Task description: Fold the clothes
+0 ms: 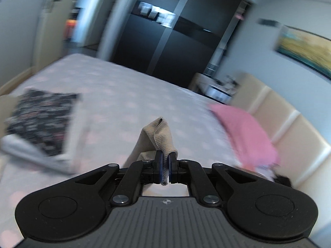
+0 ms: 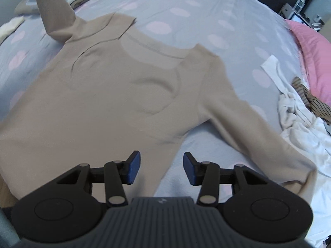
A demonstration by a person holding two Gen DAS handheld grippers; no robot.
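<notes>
Sweater: beige knit sweater [image 2: 107,95] lies spread front-up on the bed, its round neckline toward the far side and its body running toward the near edge.
Fabric: fine ribbed knit, plain sandy beige, with soft creases below the collar and across the chest.
Sleeves: one sleeve stretches flat and diagonally toward the right; the other sleeve [image 2: 53,6] rises off the bed at the upper left, pulled up into the air.
Cuff: ribbed sleeve cuff [image 1: 160,136] sticks up folded between the left gripper's blue pads.
Left gripper: left gripper [image 1: 164,162] has its jaws pressed together on the cuff, raised above the bed; this view is blurred.
Right gripper: right gripper [image 2: 161,168] hangs over the sweater's lower side edge with its jaws partly apart and nothing between them.
Bed: bed [image 2: 186,4] is covered by a pale grey sheet with pink dots.
Neighbours: pink pillow [image 2: 310,47] sits at the right near the headboard; a heap of white clothes [image 2: 300,122] with a striped piece [image 2: 310,97] lies just beside the flat sleeve's end.
Folded pile: folded stack topped by dark floral fabric [image 1: 41,119] rests on the bed's left side, well apart from the held cuff.
</notes>
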